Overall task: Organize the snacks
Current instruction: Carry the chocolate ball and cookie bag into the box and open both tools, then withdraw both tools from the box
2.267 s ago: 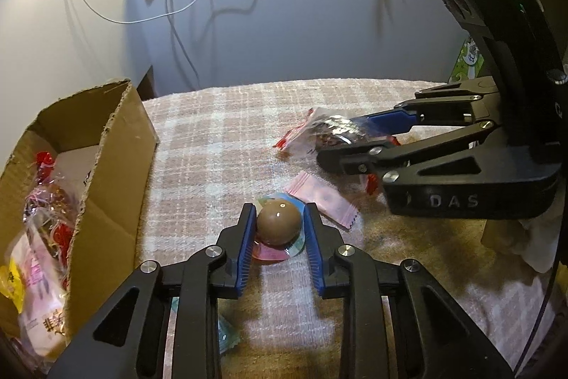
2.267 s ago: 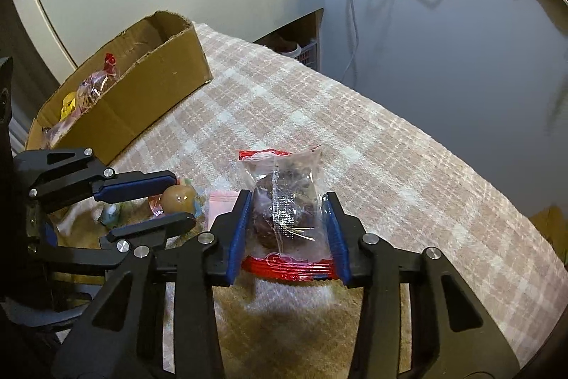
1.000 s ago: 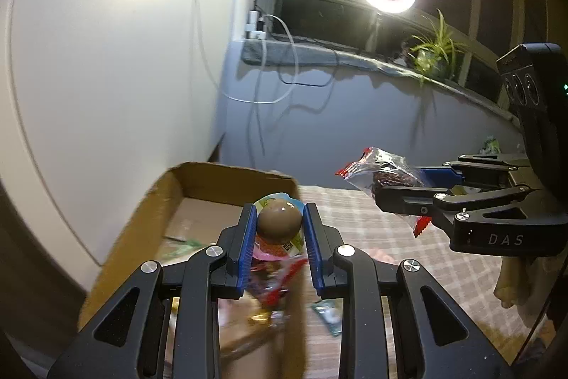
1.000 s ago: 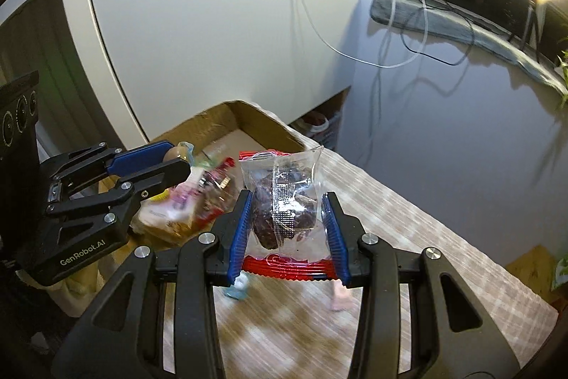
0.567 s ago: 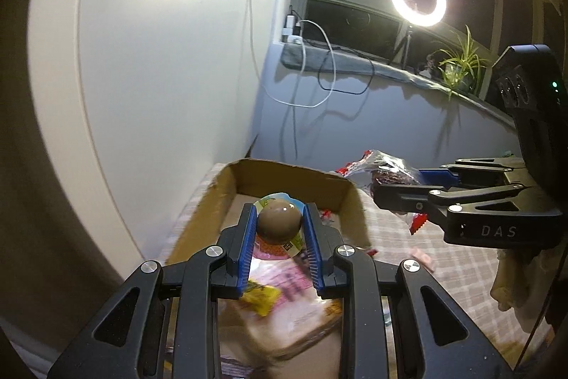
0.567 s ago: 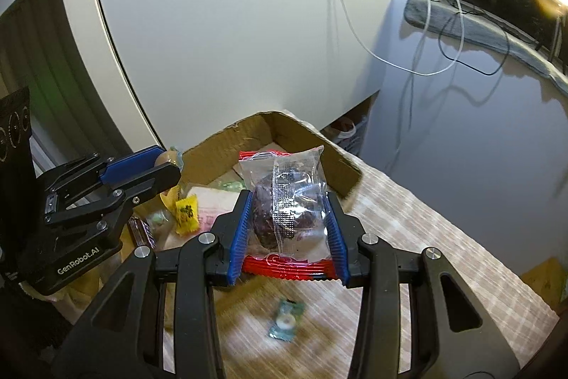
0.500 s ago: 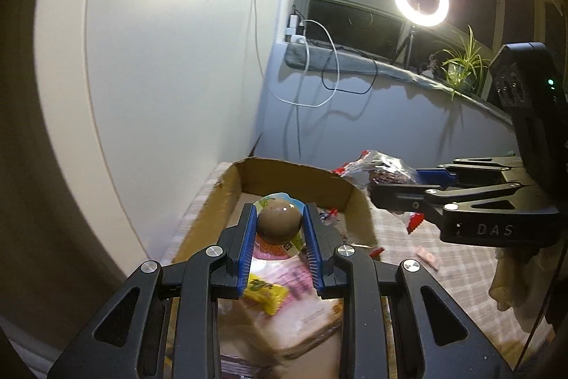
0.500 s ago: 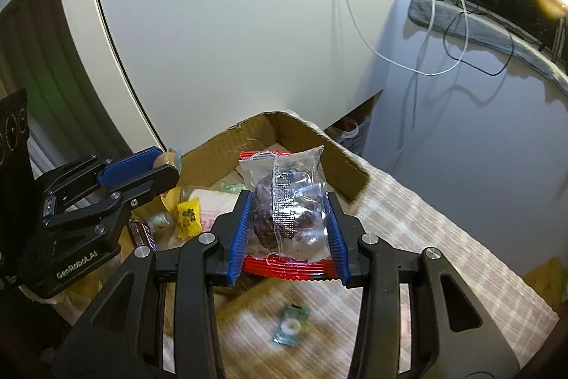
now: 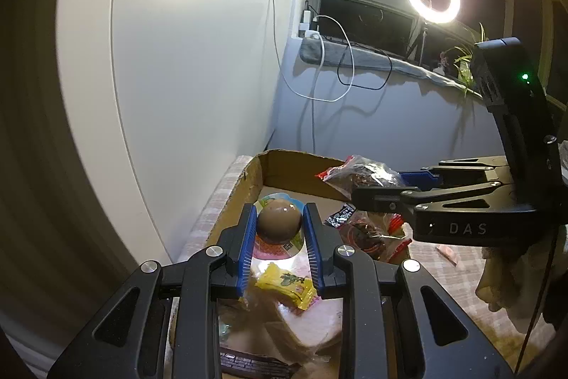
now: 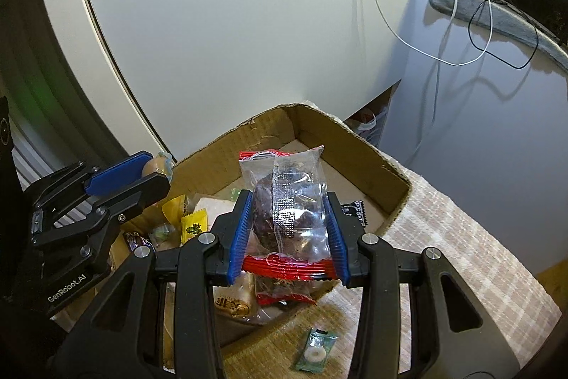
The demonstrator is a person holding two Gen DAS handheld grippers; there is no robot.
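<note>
Cardboard box [image 10: 372,162] is already well stocked with snacks, while a brown egg-shaped snack [image 9: 279,221] in the closed left gripper [image 9: 279,229] and a clear-wrapped dark cake [image 10: 287,205] in the closed right gripper [image 10: 287,222] are held above it, unreleased, and a small green candy [image 10: 316,350] is left on the checked surface [image 10: 461,247].

Checked tablecloth [image 10: 443,237], cardboard box [image 10: 355,144] on it, green-wrapped candy [image 10: 316,350] beside box

Snack packets [image 10: 193,224] lie in the cardboard box [image 10: 358,144]; a mint [image 10: 316,350] lies before it.
</note>
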